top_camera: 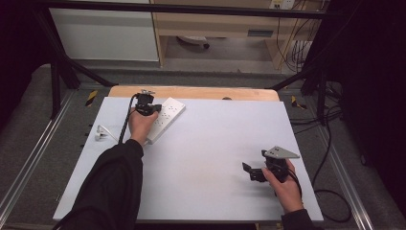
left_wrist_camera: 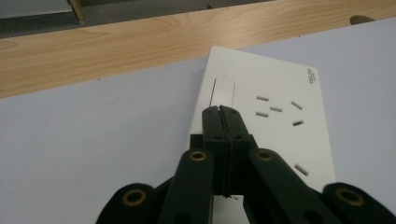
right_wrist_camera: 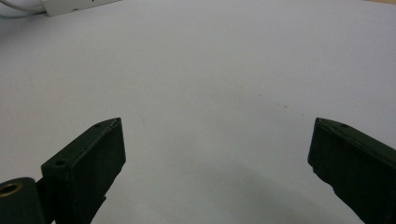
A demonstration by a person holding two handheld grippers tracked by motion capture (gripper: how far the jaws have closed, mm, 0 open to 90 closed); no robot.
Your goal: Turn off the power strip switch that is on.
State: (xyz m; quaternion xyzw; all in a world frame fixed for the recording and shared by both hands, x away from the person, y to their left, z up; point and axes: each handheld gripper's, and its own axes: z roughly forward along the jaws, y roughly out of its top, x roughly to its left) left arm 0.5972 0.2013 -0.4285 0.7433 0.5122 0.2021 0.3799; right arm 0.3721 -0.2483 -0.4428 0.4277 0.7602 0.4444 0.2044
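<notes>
— What's around you, biggest thing first?

— The room: grey carpet floor, a black metal frame overhead and at the sides, a pale wooden cabinet at the far wall with cables hanging to its right. Then my table, a wide white sheet with a strip of wooden tabletop showing along its far edge.

— And on the sheet?

— A white power strip lies at the far left, slanted, its far end near the wooden strip. Its white cord curls off to the left.

— Your tools?

— My left gripper is over the power strip, jaws pressed together with nothing between them, tips just beside the strip's switch; I cannot tell whether they touch it. My right gripper sits at the near right, well apart from the strip, jaws spread wide over bare sheet, pointing left.
</notes>
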